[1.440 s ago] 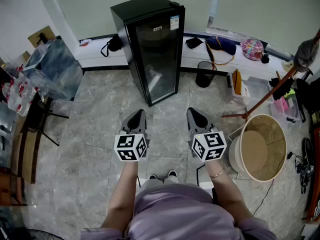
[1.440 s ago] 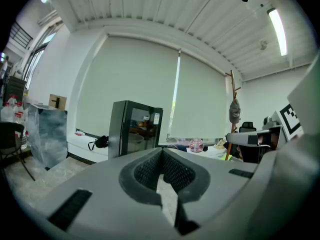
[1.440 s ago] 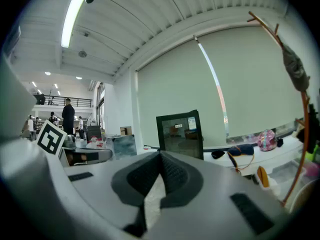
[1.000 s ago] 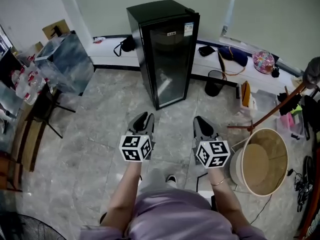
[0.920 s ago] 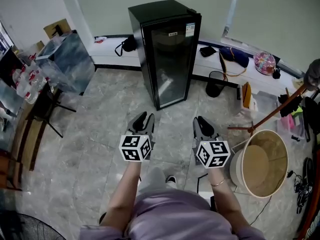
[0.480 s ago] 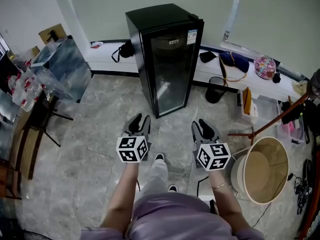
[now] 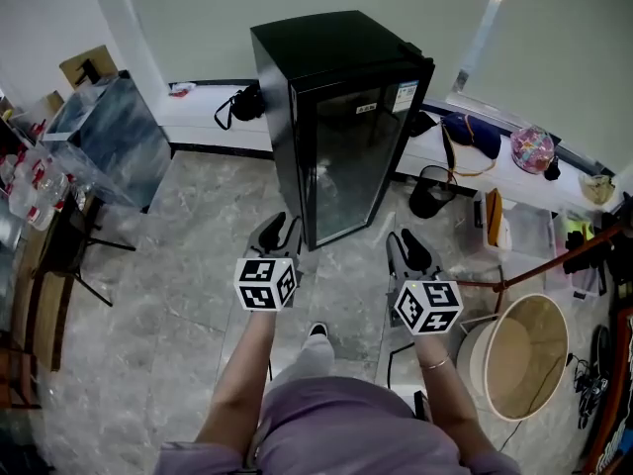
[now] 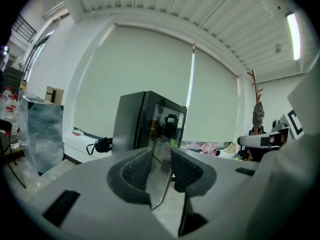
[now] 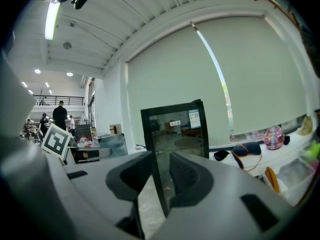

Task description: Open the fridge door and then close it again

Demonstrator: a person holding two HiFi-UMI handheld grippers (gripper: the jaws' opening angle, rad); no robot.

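The black fridge (image 7: 346, 117) stands upright against the far wall, its glass door shut. It also fills the middle of the left gripper view as the fridge (image 8: 145, 129) and of the right gripper view as the fridge (image 9: 175, 129). My left gripper (image 7: 278, 231) is held a short way before its left front corner. My right gripper (image 7: 406, 243) is level with it, before the door's right side. Neither touches the fridge. Both pairs of jaws have just been opening, and both the left gripper (image 8: 161, 156) and the right gripper (image 9: 161, 161) stand open with nothing between the pads.
A round wooden tub (image 7: 519, 354) sits on the floor at the right, beside a slanting wooden pole (image 7: 534, 270). A black bin (image 7: 431, 188) stands right of the fridge, under a low white ledge (image 7: 495, 156) with bags. A plastic-wrapped cabinet (image 7: 104, 137) is at the left.
The person has walked toward the fridge, which now looks larger and nearer. Both grippers moved forward with the body, and their jaws stand wider apart than a second ago.
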